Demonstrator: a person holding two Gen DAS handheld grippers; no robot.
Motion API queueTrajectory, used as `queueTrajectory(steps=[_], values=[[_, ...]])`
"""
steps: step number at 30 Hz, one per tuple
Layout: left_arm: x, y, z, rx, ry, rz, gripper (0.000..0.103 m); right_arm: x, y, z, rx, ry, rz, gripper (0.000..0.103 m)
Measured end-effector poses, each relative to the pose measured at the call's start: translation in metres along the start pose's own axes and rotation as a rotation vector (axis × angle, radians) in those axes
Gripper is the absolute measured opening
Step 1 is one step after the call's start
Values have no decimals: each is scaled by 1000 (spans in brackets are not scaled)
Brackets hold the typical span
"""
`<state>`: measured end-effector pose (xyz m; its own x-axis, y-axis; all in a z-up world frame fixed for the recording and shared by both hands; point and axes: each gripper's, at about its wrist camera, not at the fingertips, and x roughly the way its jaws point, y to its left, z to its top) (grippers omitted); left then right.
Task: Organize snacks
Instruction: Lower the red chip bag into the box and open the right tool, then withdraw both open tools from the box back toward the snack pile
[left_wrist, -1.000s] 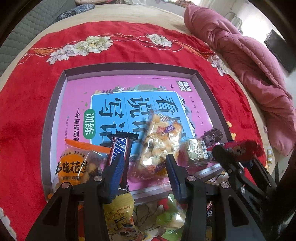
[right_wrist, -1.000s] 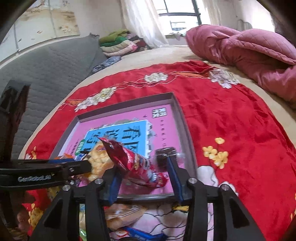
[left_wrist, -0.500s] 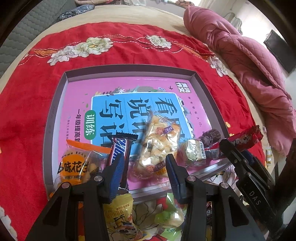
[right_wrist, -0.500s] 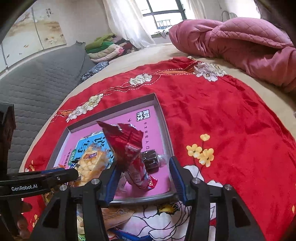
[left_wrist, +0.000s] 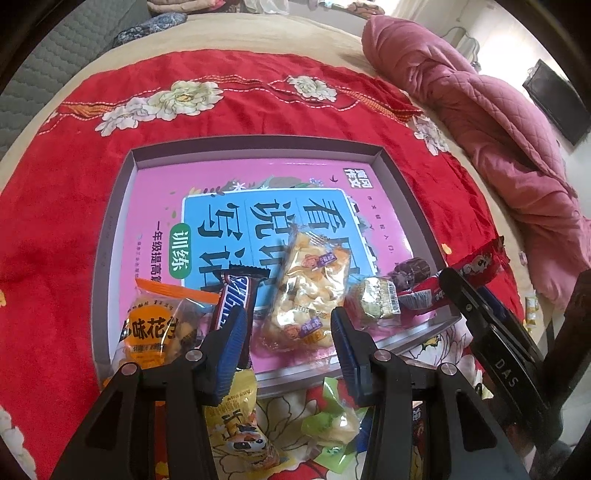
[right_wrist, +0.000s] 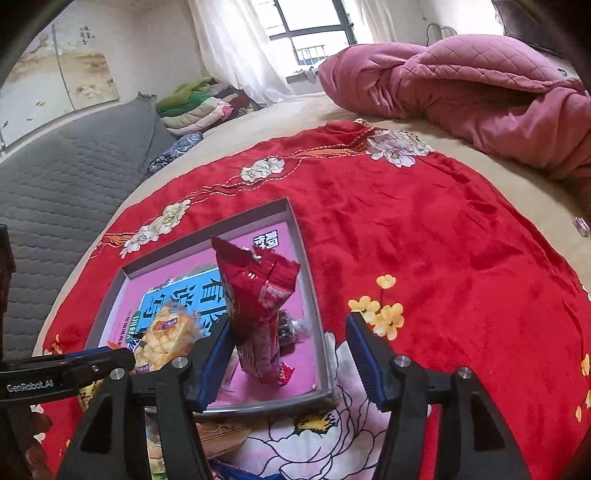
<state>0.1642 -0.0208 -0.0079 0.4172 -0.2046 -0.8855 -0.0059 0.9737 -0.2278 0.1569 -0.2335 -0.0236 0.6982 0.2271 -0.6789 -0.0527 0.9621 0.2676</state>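
On the bed, over a red flowered cloth (left_wrist: 66, 229), lies a shallow grey tray (left_wrist: 110, 236) lined with a pink and blue book cover. Along the tray's near edge sit an orange peanut packet (left_wrist: 155, 325), a chocolate bar (left_wrist: 236, 295), a clear bag of puffed snacks (left_wrist: 310, 288), a gold-wrapped sweet (left_wrist: 376, 299) and a dark wrapped sweet (left_wrist: 412, 267). Right tool (right_wrist: 286, 363): jaws opening, the red snack packet (right_wrist: 258, 306) standing between them in the tray's near right corner, against the left pad only. Left tool (left_wrist: 288, 347): partly open, holding nothing, above the tray's near edge. More packets lie on the cloth outside the tray.
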Motion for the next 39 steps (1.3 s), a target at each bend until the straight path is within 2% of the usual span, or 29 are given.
queueTrajectory(steps=[3,10,16,18,30,34,39], values=[[-3,0,0,1,-3,0,49,-3,2,1,-17,-19,-14,61],[-8,0,-1,3,-9,2,49,-6,7,1,-33,-27,13,61],[-15,1,-3,5,-19,12,49,-9,13,1,-51,-35,32,67],[-18,1,-3,6,-29,20,52,-11,15,1,-56,-42,39,69],[-28,3,-7,7,-45,38,54,-18,22,0,-81,-52,51,70],[-30,3,-10,5,-45,46,54,-21,30,-5,-115,-36,68,76],[-31,6,-15,4,-46,58,55,-20,41,-11,-146,-10,80,76]])
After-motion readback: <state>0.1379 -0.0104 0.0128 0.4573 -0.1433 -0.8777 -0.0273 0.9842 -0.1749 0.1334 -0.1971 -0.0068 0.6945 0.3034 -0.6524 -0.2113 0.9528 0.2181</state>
